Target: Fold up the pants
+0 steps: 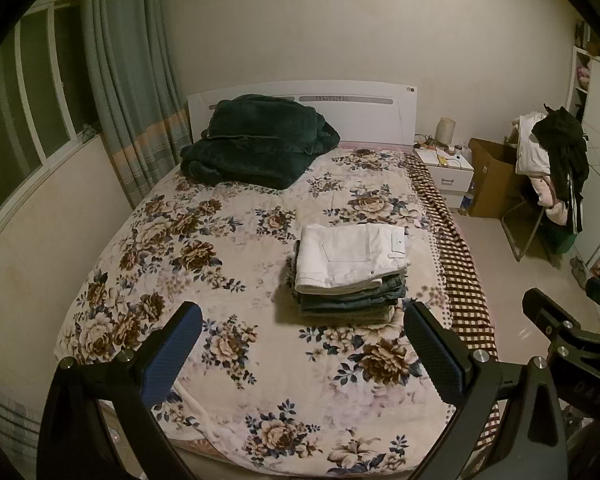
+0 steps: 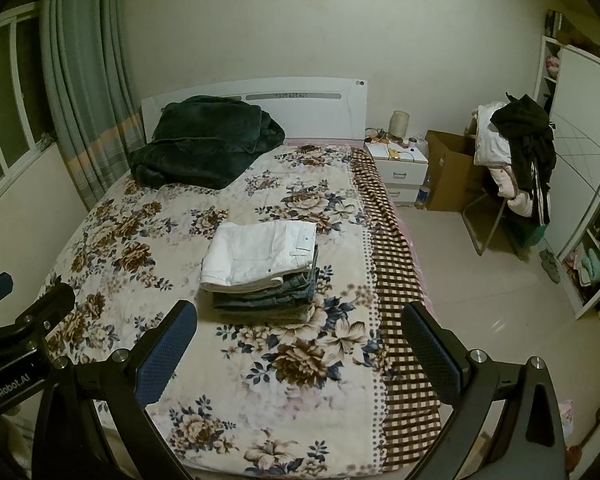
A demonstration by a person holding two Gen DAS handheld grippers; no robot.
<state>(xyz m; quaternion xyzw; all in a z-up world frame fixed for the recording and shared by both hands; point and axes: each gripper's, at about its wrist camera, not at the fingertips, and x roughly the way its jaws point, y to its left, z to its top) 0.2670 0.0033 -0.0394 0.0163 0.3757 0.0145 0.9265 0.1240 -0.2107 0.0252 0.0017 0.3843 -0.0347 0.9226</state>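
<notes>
Indoors, we saw a bed [image 1: 228,248] with a floral cover, a dark blanket [image 1: 256,140] near its headboard, a nightstand [image 1: 446,168] beside it. Folded pants [image 1: 350,270] lay stacked ahead of our left gripper [image 1: 304,320] and right gripper [image 2: 300,316], both spread wide, empty.

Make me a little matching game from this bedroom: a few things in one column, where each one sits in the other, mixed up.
Things:
1. white pants
2. dark green blanket
3. cardboard box
4. black garment

Places:
A. draped over the chair
B. on the floor beside the nightstand
C. top of the folded stack
D. by the headboard

Pairs: 1-C, 2-D, 3-B, 4-A
</notes>
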